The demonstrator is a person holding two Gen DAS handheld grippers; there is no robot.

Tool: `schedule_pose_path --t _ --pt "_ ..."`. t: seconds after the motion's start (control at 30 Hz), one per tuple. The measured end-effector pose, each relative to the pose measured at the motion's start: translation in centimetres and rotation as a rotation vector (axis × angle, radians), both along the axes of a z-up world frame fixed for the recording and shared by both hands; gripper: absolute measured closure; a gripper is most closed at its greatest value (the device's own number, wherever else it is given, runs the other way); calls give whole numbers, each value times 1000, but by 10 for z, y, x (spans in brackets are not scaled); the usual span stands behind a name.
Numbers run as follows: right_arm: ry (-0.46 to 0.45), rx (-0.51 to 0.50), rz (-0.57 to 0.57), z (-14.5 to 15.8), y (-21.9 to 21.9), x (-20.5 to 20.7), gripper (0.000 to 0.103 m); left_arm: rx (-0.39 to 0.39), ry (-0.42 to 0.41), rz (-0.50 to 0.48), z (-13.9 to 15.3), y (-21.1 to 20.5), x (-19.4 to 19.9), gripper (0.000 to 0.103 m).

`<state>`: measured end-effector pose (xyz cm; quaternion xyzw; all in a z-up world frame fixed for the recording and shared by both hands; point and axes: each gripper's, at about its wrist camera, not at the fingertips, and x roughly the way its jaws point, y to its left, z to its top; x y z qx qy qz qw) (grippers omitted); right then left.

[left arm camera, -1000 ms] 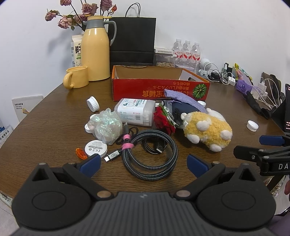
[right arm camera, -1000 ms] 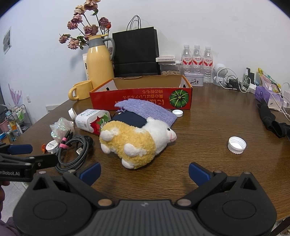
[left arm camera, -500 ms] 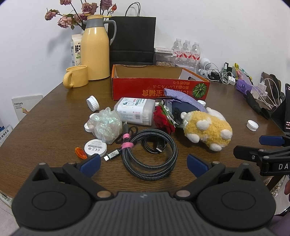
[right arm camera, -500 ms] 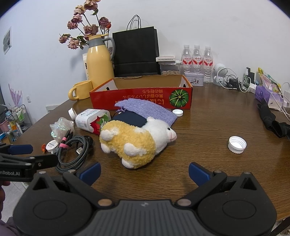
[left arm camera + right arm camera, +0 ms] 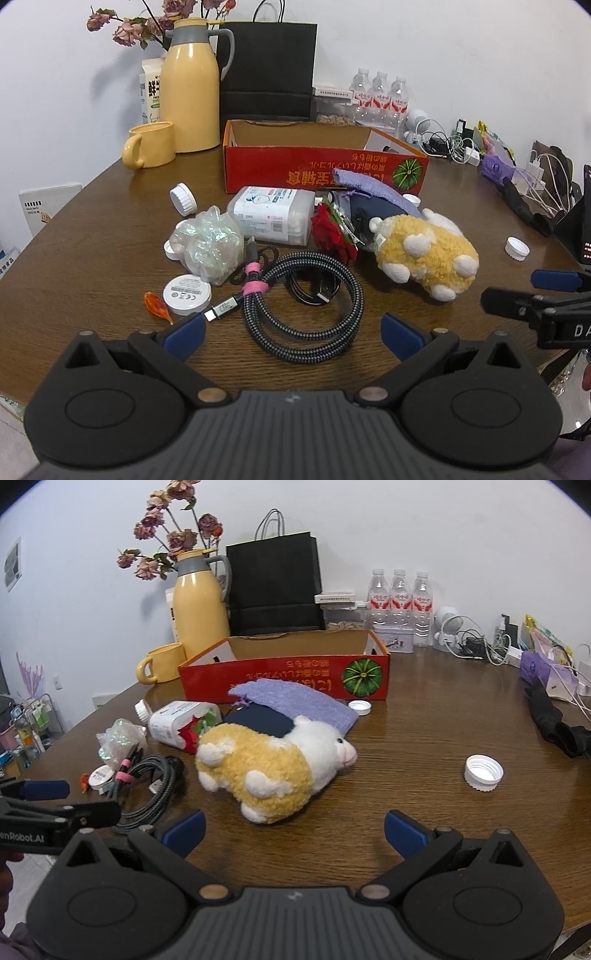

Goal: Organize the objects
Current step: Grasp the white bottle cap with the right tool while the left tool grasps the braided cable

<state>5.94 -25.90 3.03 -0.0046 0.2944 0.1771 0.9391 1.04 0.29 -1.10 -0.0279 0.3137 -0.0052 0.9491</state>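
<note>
Currently, nothing is sorted: the red box (image 5: 325, 173) appears empty, and every item lies on the worktop (image 5: 92, 258) before it. My left tongs (image 5: 291, 332) and right tongs (image 5: 293, 829) are both spread, holding nothing. Count: one plush sheep (image 5: 273, 768), one braided cable (image 5: 306, 306), four visible white caps.

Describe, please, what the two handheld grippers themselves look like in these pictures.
Both the left gripper and the right gripper have matte black plastic bodies with round discs, brass-coloured pivot pins, a ribbed grey centre and blue fingertip pads. White lettering marks their sides.
</note>
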Motion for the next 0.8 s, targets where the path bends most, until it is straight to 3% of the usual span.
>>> schedule_pose_path --t 0.3,0.63,0.73,0.8 --pt "-39 -39 -91 -3 -36 20 0 5 50 -11 -14 -14 29 0" --pt "-62 -141 -148 -22 -86 73 1 37 102 49 -25 -28 52 0" --pt "-57 -154 -140 -27 -95 93 12 45 110 65 -26 -30 53 0" --pt "-37 -160 -132 -32 -101 107 25 48 113 74 -26 -31 54 0"
